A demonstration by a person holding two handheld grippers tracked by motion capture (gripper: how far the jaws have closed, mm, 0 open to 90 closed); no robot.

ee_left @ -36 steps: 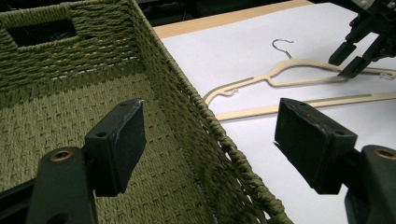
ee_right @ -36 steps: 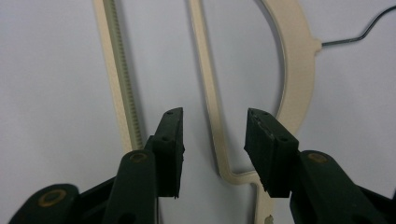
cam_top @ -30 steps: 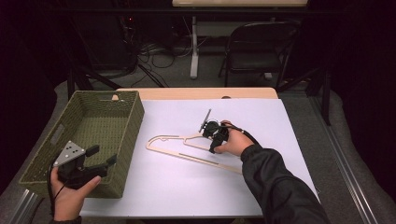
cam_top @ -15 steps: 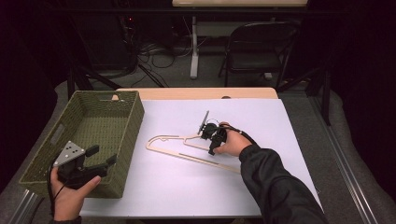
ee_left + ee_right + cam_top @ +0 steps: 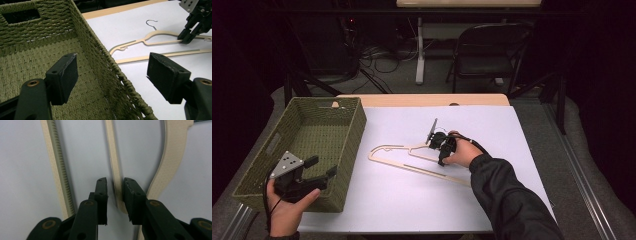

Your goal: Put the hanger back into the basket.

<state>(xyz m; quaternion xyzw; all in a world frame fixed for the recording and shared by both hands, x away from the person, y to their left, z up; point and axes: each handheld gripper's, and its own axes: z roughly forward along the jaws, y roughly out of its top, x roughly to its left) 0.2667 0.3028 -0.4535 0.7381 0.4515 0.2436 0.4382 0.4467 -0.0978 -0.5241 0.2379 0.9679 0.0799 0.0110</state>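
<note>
Presently right hand-held gripper (image 5: 115,192) straddles the hanger (image 5: 412,161) bar, not yet clenched — slip likely; left hand-held gripper (image 5: 112,75) released over basket (image 5: 297,150).

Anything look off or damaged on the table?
Nothing stands out. The beige plastic clothes hanger lies flat and intact on the white table top; the green woven basket sits upright with nothing visible inside. The right tongs straddle a hanger bar.

Dark room; black chair (image 5: 488,60) behind table (image 5: 422,100); floor cables (image 5: 382,55).
</note>
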